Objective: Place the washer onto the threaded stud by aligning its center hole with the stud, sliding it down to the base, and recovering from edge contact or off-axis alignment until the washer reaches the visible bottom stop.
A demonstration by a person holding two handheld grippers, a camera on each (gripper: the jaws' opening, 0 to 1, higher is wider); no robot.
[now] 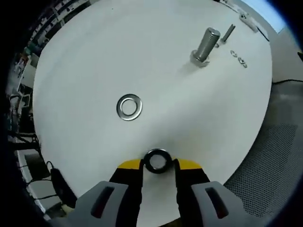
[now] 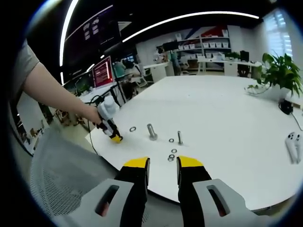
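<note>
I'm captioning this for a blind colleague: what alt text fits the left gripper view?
The left tool grips a dark washer between its yellow-tipped jaws, low over a white round table. A second, silver washer lies flat ahead; farther off stand a thick threaded stud, a thinner bolt and small nuts.

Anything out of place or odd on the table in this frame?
Nothing stands out. The left gripper holds a dark washer, a second washer lies flat, the stud stands upright, and small nuts sit beside a thinner bolt.
</note>
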